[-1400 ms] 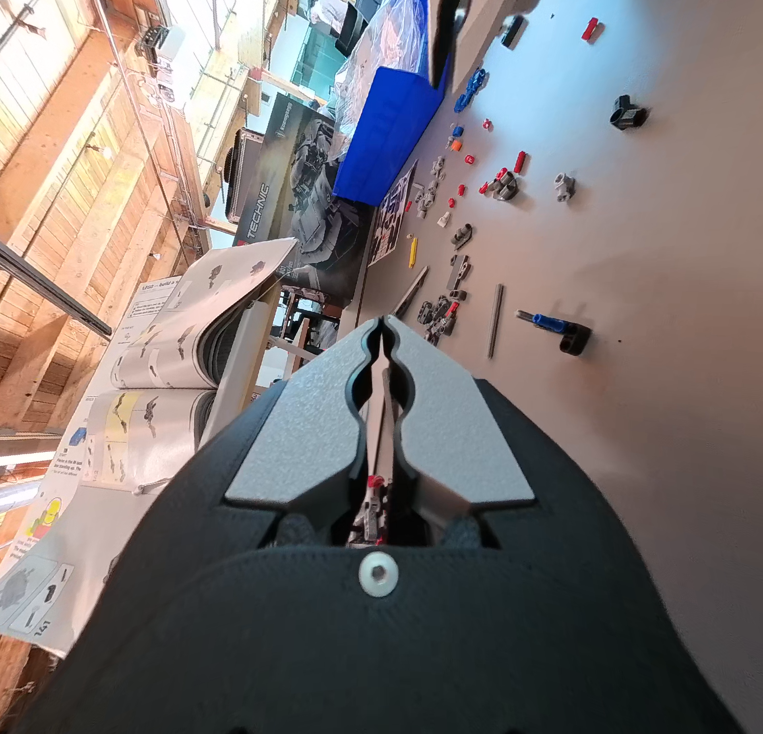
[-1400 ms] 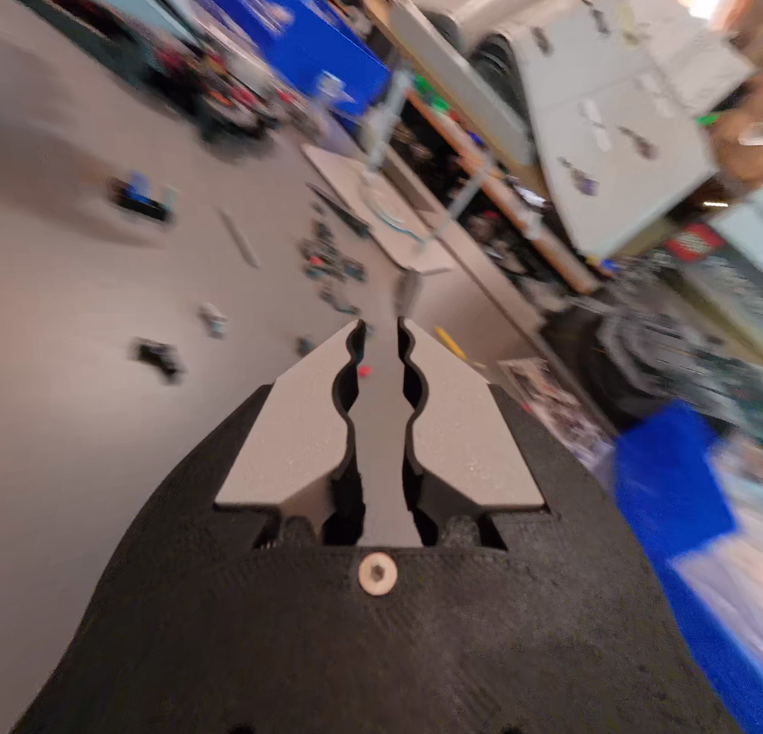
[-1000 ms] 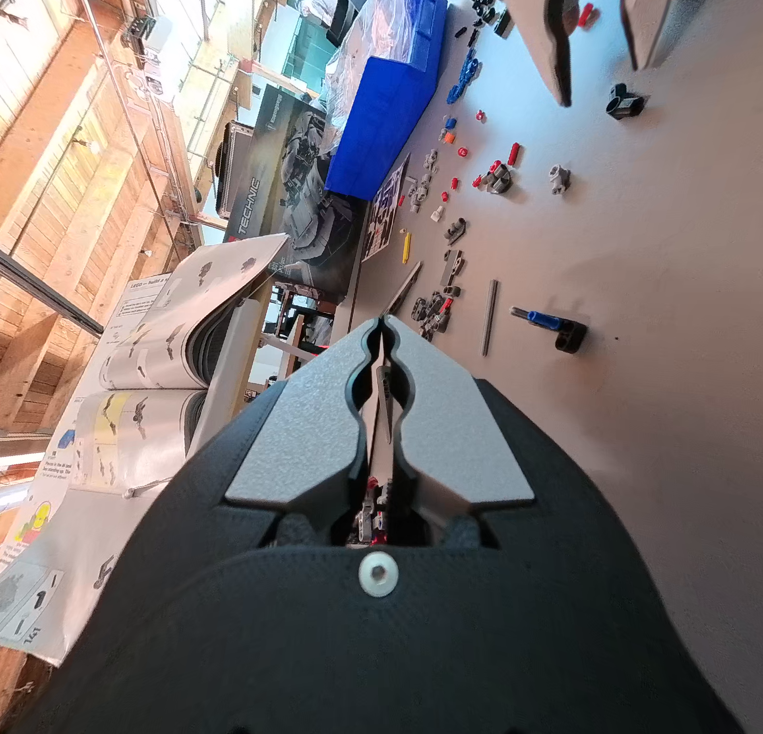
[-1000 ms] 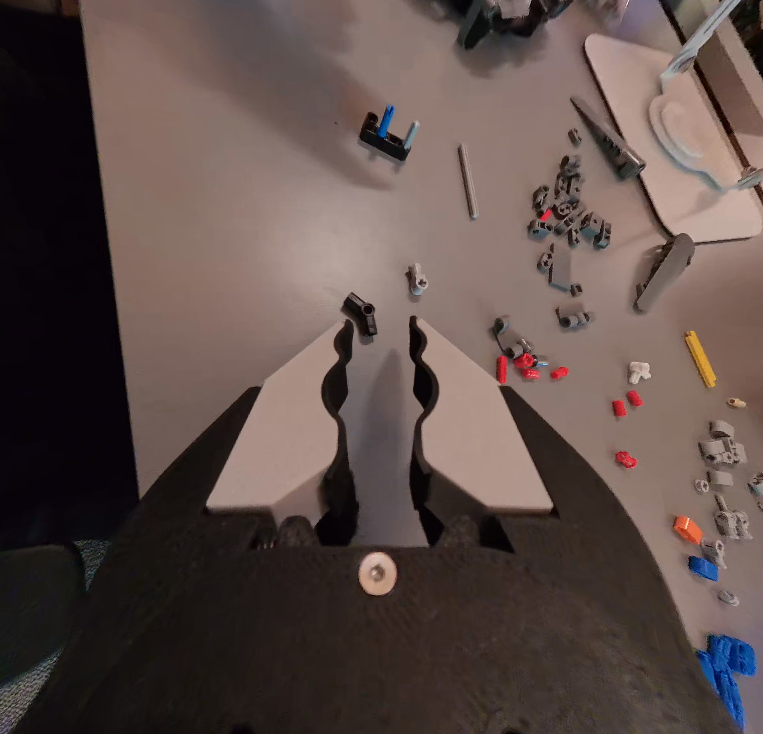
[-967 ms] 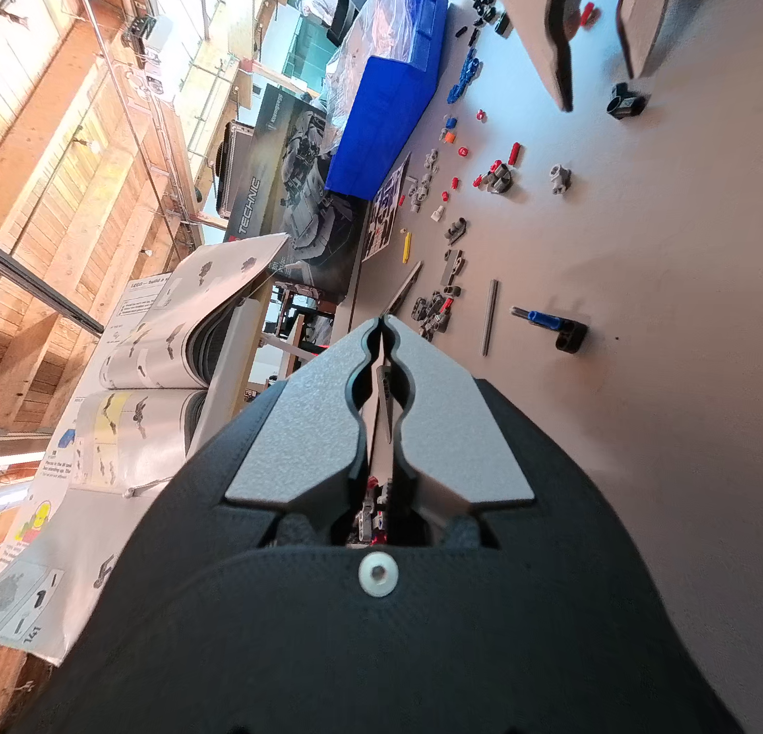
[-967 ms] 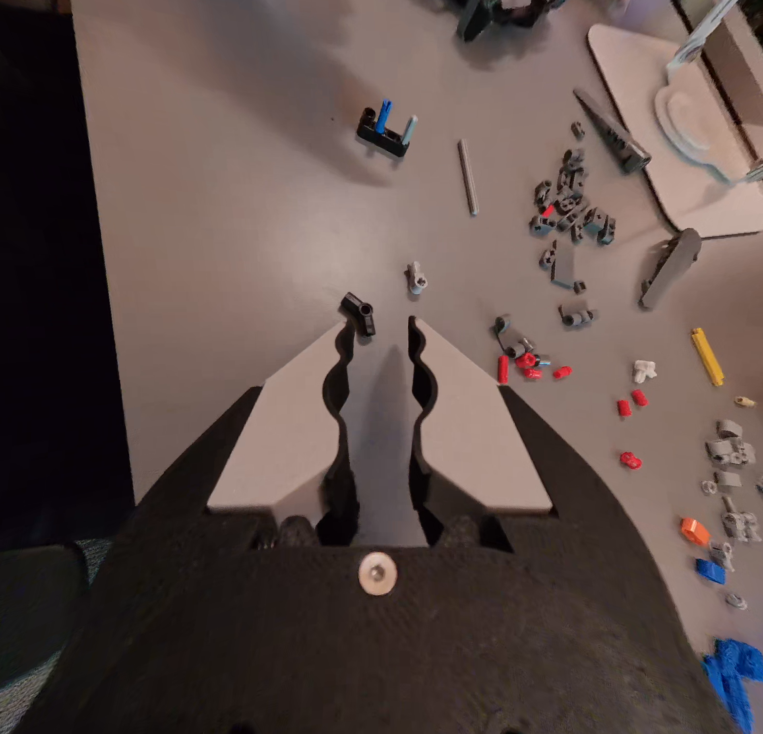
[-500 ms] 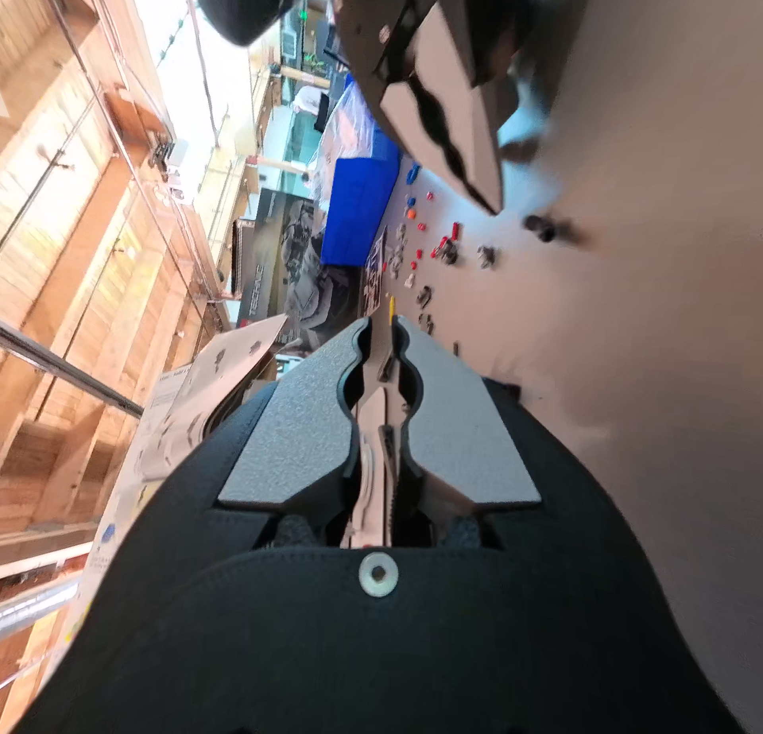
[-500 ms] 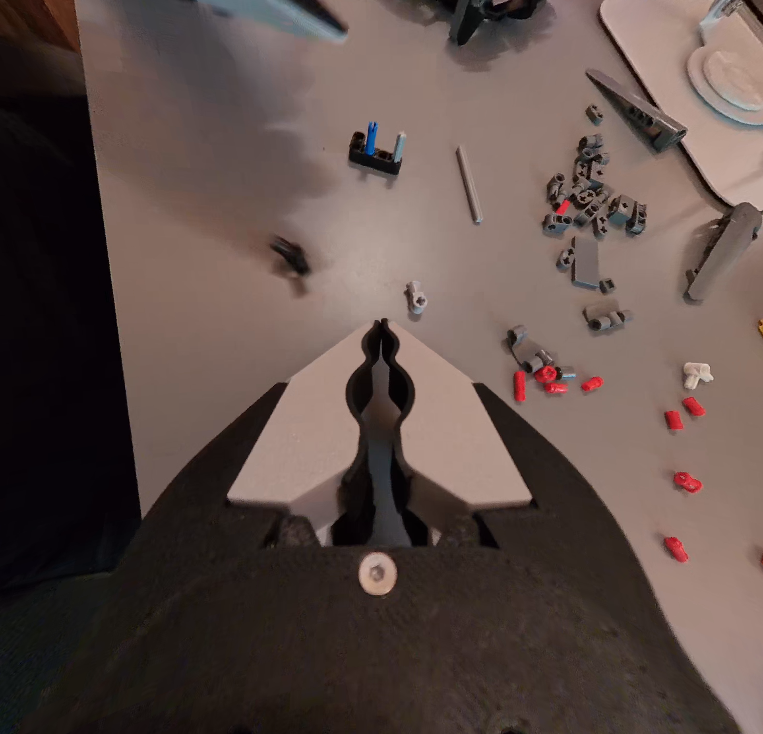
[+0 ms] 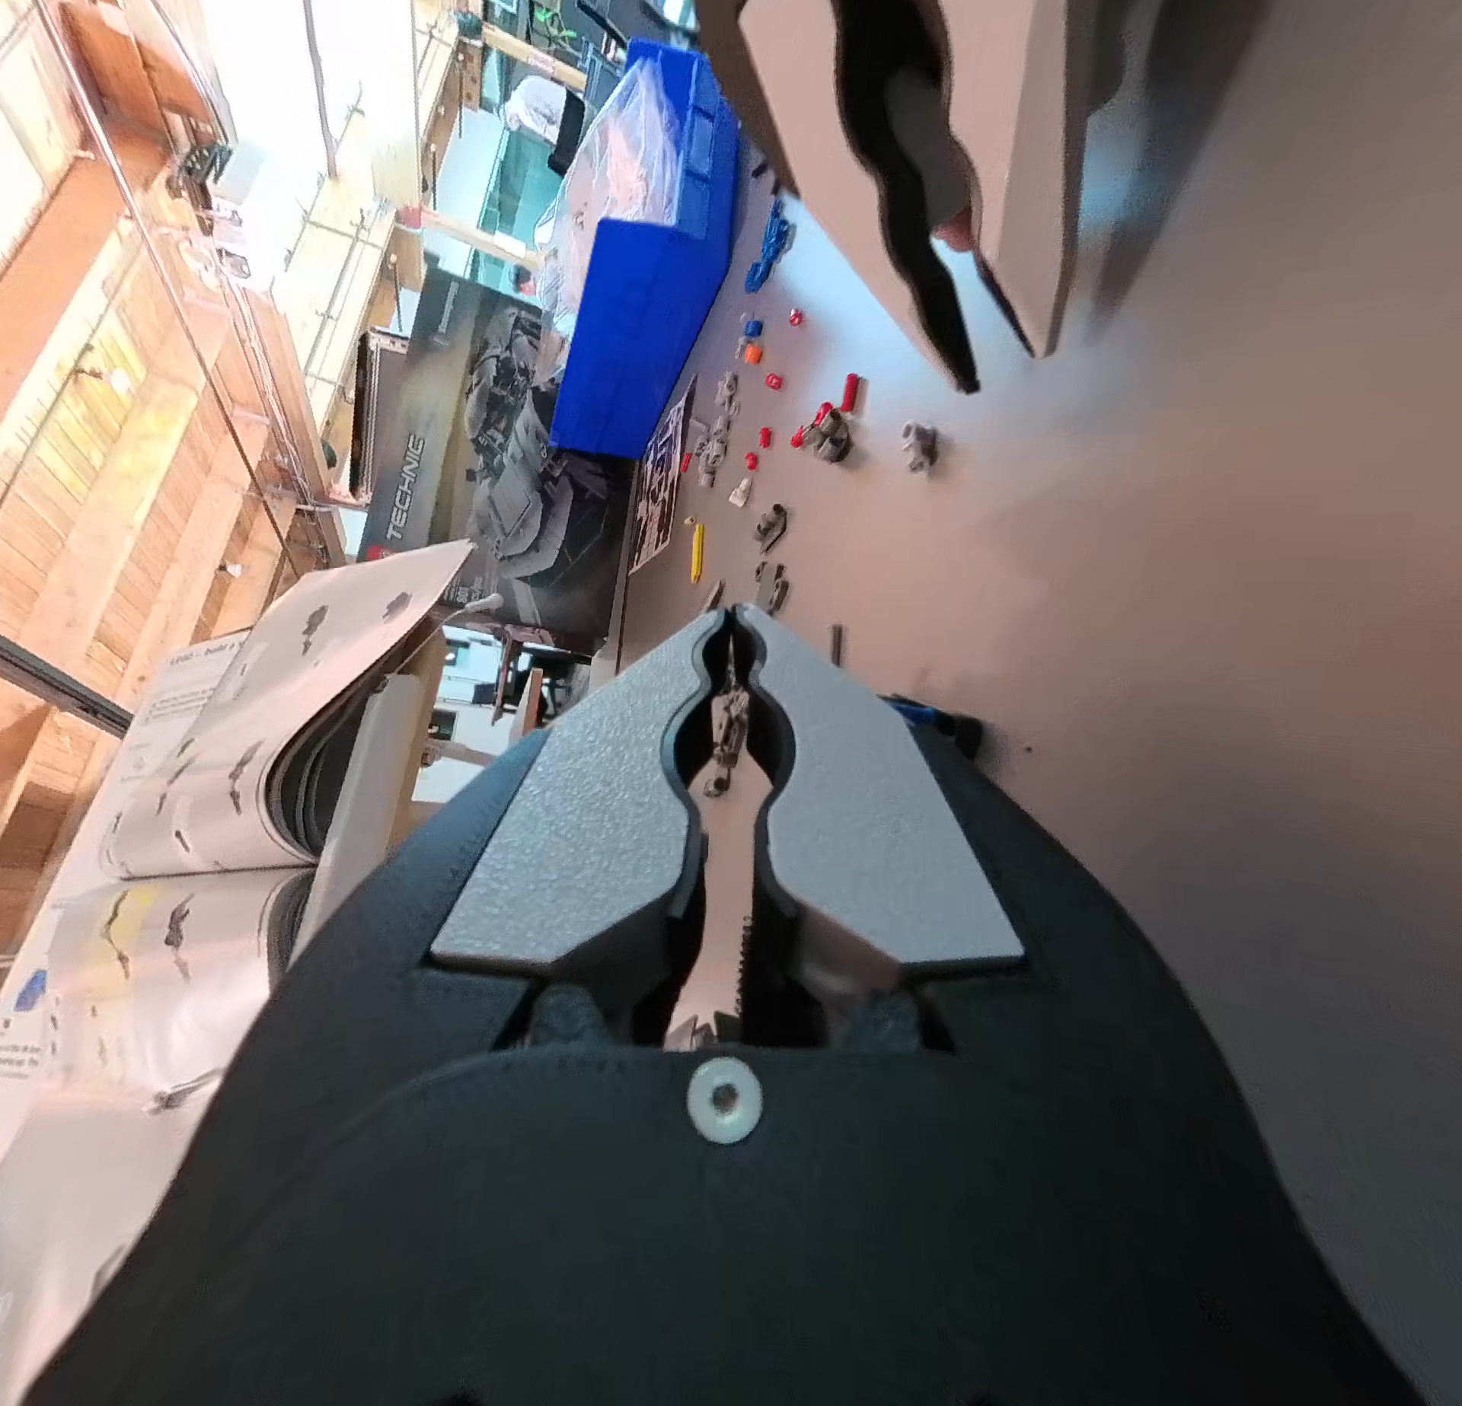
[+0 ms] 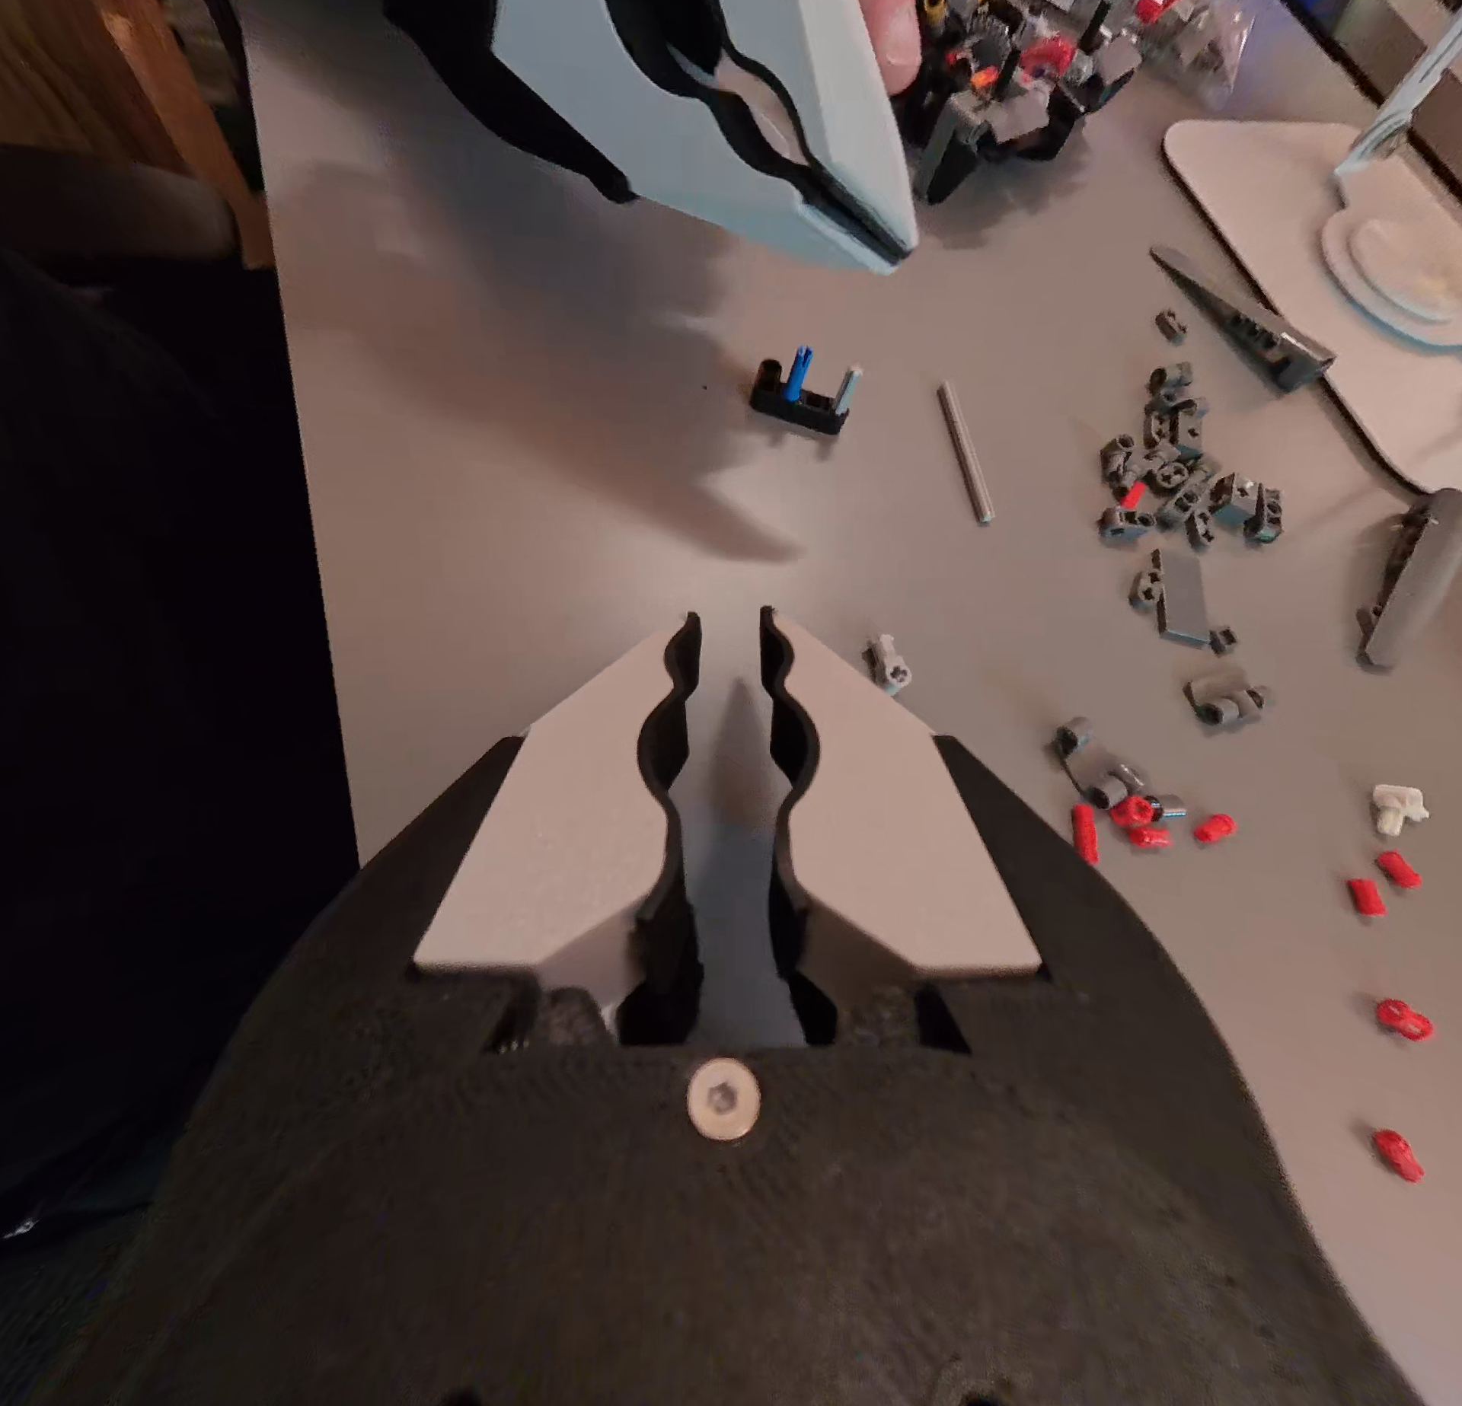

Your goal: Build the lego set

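My right gripper [image 10: 728, 617] is open and empty, low over the grey table [image 10: 514, 498]. A small light grey connector [image 10: 890, 660] lies just right of its right fingertip. A black beam with a blue pin and a grey pin [image 10: 799, 399] stands farther ahead. My left gripper [image 9: 729, 617] is shut, and nothing shows between its tips. In the right wrist view it hovers above the table at the top [image 10: 898, 249]. The right gripper also shows open at the top of the left wrist view [image 9: 1005, 363].
A grey axle rod [image 10: 965, 454], a pile of dark grey pieces [image 10: 1179, 482] and red pins [image 10: 1139, 818] lie to the right. A part-built model [image 10: 1020, 79] and a white stand base [image 10: 1305, 245] sit behind. The table edge runs along the left. A blue bin [image 9: 641, 340] and an open booklet [image 9: 261, 735] stand beyond. My hands' fingertips stand some 9 cm from each other. The right tips stand about 4 cm off the small light grey connector [image 10: 890, 660]. It is also in sight in the left wrist view [image 9: 910, 442].
My right gripper shut beside a small black piece, caught nothing, and the piece skidded left out of view. It has since reopened. My left gripper opened slightly and shut again.
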